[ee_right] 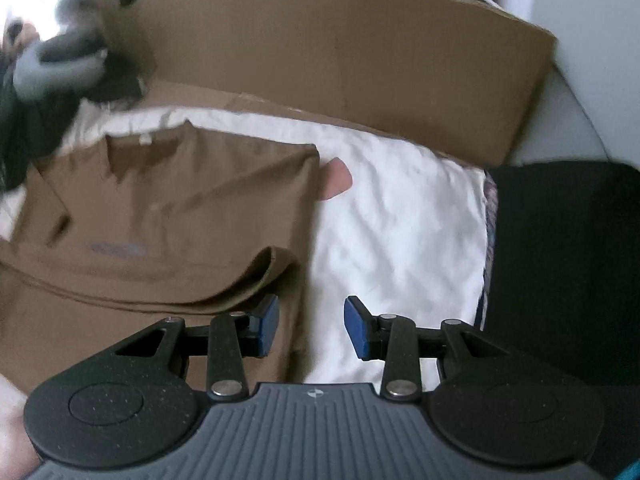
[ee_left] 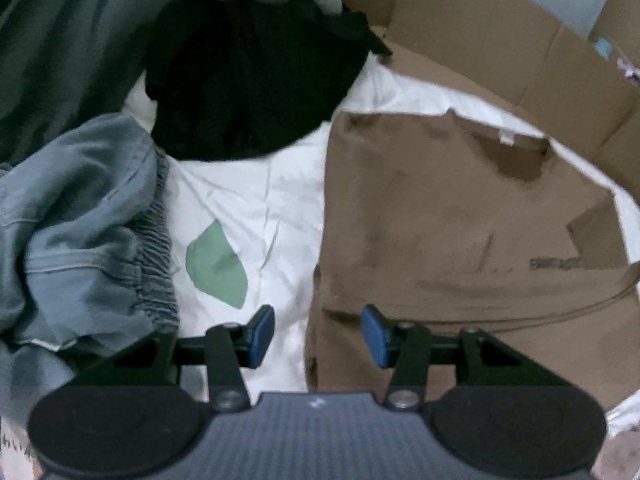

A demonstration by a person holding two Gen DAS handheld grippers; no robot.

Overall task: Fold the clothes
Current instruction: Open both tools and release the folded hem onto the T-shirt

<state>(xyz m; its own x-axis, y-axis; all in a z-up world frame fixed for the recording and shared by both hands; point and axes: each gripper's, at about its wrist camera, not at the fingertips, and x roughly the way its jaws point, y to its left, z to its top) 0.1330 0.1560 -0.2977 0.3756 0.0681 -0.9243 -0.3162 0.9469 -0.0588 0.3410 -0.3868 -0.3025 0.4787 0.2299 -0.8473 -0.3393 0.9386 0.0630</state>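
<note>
Two grippers, left gripper (ee_left: 318, 336) and right gripper (ee_right: 312, 326), hang open with nothing between their pads above the near corners of the brown shirt (ee_left: 460, 240) on the white sheet (ee_right: 400, 220), so we should pinch both corners evenly.

Under my left gripper: brown shirt (ee_left: 440, 232), matt woven cloth; white sheet (ee_left: 248, 200), smooth creased cloth; blue garment (ee_left: 80, 208), soft cloth with ribbed elastic. Behind: cardboard box (ee_right: 340, 52), dull paperboard.
</note>
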